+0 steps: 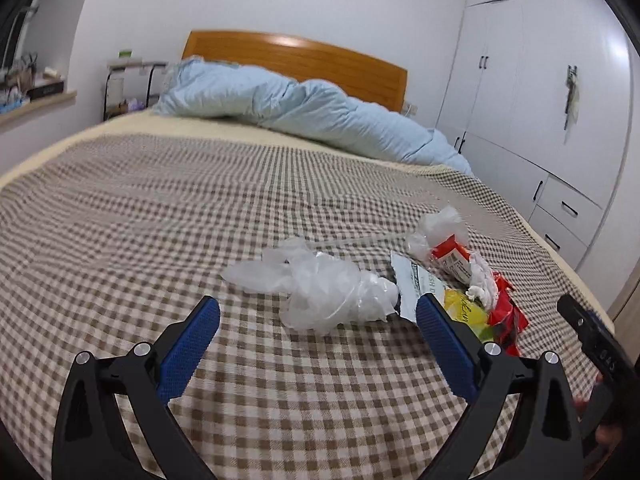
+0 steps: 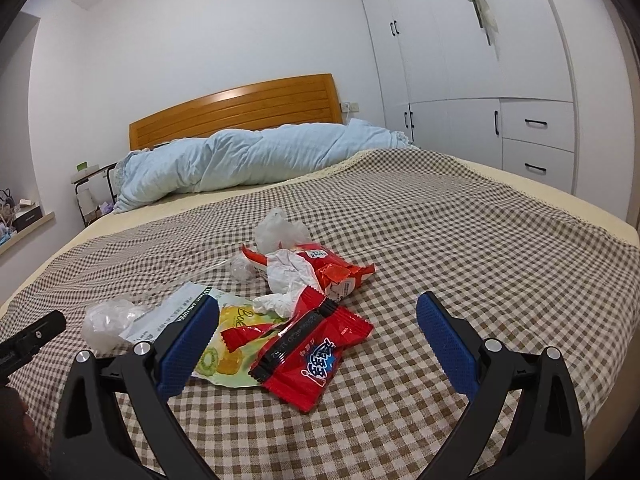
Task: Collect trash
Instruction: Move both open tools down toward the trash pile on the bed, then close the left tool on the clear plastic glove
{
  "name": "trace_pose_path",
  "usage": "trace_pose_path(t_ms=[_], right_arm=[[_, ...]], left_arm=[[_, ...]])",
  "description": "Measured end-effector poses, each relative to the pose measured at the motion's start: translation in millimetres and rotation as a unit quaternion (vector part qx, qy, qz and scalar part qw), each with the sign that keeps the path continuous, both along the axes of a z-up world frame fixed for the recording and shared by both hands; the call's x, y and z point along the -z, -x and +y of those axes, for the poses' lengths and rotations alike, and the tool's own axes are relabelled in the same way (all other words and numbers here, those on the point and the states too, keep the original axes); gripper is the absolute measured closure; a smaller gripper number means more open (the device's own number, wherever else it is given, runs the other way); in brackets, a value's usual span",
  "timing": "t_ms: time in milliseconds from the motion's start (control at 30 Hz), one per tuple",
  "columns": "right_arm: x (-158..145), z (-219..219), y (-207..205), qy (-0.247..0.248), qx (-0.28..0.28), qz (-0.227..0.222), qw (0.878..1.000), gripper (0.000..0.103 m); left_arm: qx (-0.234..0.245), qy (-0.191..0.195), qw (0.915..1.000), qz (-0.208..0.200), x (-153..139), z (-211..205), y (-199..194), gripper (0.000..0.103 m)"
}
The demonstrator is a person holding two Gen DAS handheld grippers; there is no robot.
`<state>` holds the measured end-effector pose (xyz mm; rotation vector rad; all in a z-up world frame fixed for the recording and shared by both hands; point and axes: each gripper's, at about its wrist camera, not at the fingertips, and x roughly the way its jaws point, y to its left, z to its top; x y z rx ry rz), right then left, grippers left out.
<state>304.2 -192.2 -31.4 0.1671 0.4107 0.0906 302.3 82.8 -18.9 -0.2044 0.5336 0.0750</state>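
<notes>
Both grippers hover spread over a litter pile on the checked bedspread, nothing grasped yet.

The left gripper, fingers released wide, faces the crumpled clear plastic bag; beside that bag lie the fruit-print wrapper, white tissue and red snack wrapper, which the right gripper, equally spread and empty, frames. In my judgement, the bag is slack and slippery, so a shallow pinch may slip off it or snag the bedspread, and overlapping wrappers beside it could be dragged or scattered.
</notes>
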Motion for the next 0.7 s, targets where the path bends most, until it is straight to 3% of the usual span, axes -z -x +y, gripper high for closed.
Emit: trace_pose_path(t_ms=[300,500,567,667,700], right_arm=[[4,-3,-13,-0.010,0.007,0.012,1.000,0.008],[6,-4,-20,-0.014,0.004,0.018,1.000,0.008],[7,-3,-22,-0.012,0.002,0.023,1.000,0.008],[8,-1,-24,-0.010,-0.001,0.029,1.000,0.008],[8,0,-24,-0.009,-0.002,0.029,1.000,0.008]], left_arm=[[-0.016,-0.002,0.9998,0.015,8,-4,-30,0.008],[-0.044,0.055,0.9970,0.032,17,20,-46,0.033],[-0.032,0.071,0.9957,0.051,25,22,-55,0.035],[0.000,0.095,0.9930,0.071,35,20,-64,0.046],[0.008,0.102,0.9920,0.074,37,20,-66,0.059]])
